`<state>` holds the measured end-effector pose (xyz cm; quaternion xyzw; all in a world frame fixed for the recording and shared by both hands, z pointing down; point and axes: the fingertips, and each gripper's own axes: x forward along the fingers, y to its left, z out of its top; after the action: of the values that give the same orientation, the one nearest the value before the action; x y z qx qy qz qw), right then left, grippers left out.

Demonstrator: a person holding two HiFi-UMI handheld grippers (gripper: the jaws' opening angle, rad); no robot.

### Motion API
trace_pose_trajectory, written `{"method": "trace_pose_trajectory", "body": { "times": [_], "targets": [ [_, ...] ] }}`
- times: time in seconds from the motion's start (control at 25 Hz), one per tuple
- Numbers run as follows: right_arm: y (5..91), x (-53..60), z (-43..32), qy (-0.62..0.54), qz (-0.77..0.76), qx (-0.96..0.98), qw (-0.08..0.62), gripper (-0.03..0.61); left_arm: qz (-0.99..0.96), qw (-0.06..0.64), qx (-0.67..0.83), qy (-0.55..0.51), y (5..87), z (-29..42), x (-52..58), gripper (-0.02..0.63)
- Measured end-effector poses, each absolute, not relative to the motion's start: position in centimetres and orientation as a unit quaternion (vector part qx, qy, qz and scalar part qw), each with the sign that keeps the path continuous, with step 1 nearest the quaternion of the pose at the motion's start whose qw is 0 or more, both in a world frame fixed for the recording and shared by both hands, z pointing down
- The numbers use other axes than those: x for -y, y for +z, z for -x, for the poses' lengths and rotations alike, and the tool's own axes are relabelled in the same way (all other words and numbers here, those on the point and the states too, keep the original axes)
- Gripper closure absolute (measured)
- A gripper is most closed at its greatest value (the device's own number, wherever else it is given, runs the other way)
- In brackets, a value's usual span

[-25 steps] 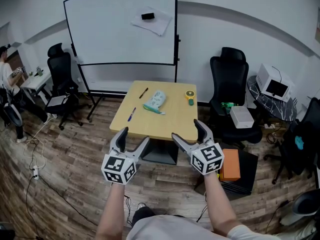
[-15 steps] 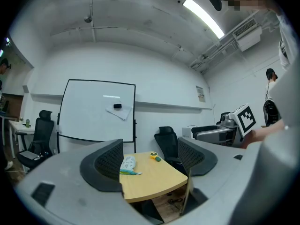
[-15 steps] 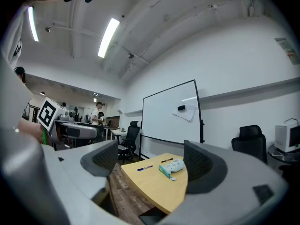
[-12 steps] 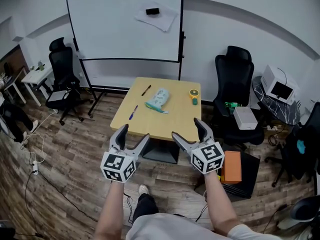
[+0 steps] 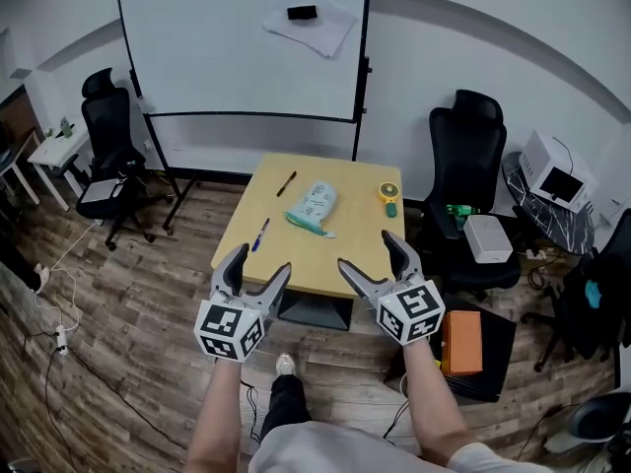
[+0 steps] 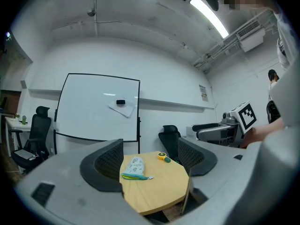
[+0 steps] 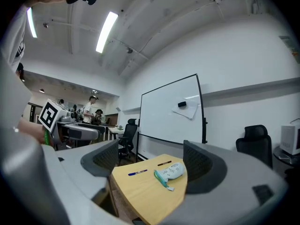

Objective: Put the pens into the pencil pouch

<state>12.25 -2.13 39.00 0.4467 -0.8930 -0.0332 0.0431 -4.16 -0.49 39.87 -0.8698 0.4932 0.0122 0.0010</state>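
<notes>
Wooden table (image 5: 296, 259) set before whiteboard (image 5: 227, 67), pencil pouch (image 5: 312, 205), blue pen (image 5: 259, 233) and black pen (image 5: 286, 182) laid on it, left gripper (image 5: 260, 262) and right gripper (image 5: 367, 252) held spread wide, empty.

A person is wearing a pale grey top (image 5: 335, 453); the grey left gripper (image 5: 259, 264) and right gripper (image 5: 367, 254) are carrying black-and-white marker cubes (image 5: 230, 330) behind their jaws.

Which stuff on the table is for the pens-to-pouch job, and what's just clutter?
For the job:
- blue pen
- dark pen
- pencil pouch
- left gripper and right gripper, both open and empty

Lying about:
- yellow round item with a green end, on the table
- whiteboard
- black office chair
</notes>
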Motion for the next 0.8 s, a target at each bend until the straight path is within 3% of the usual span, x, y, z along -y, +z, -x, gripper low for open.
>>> {"method": "trace_pose_trajectory", "body": {
  "times": [0.8],
  "targets": [
    [41.5, 20.7, -5.3, 0.001, -0.486, 0.87, 0.088, 0.195, 0.899, -0.034, -0.437, -0.005, 42.3, 10.2, 19.7, 0.279]
  ]
}}
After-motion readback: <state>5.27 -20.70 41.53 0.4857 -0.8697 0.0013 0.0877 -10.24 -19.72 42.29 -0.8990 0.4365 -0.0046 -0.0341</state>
